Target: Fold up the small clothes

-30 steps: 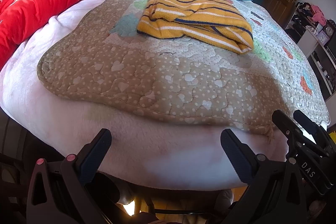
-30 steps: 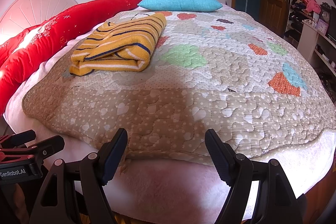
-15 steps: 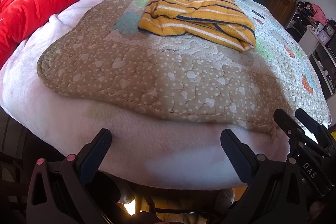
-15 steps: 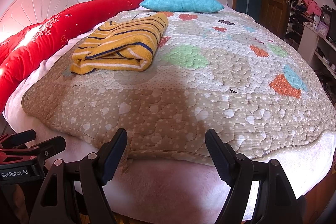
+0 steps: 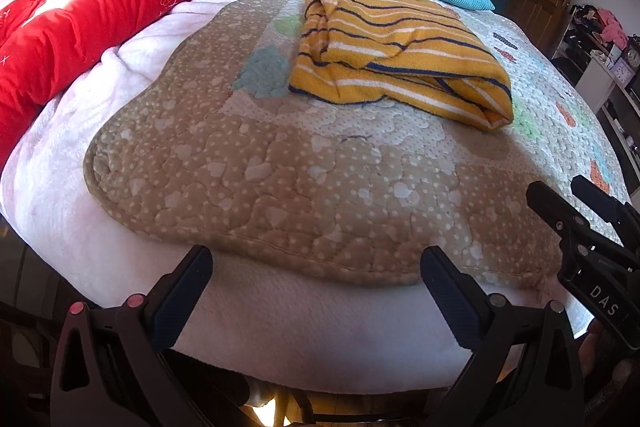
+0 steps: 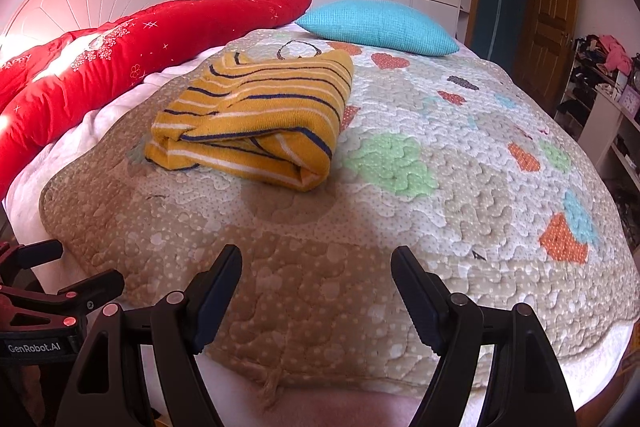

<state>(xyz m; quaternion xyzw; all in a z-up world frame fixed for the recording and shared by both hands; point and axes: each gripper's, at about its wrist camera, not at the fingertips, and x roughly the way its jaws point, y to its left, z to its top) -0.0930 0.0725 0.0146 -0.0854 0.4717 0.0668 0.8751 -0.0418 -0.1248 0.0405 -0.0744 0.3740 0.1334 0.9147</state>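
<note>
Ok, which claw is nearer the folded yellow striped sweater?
Right. The right claw hangs open over the quilt edge, sweater ahead to its left; the left claw sits farther back over the white blanket, sweater ahead-right.

1. My left gripper (image 5: 316, 269) has come closer over the bed edge; the folded mustard-yellow striped knit garment (image 5: 396, 55) looms larger.
2. My right gripper (image 6: 316, 267) now hangs above the beige quilted bedspread (image 6: 304, 267).
</note>
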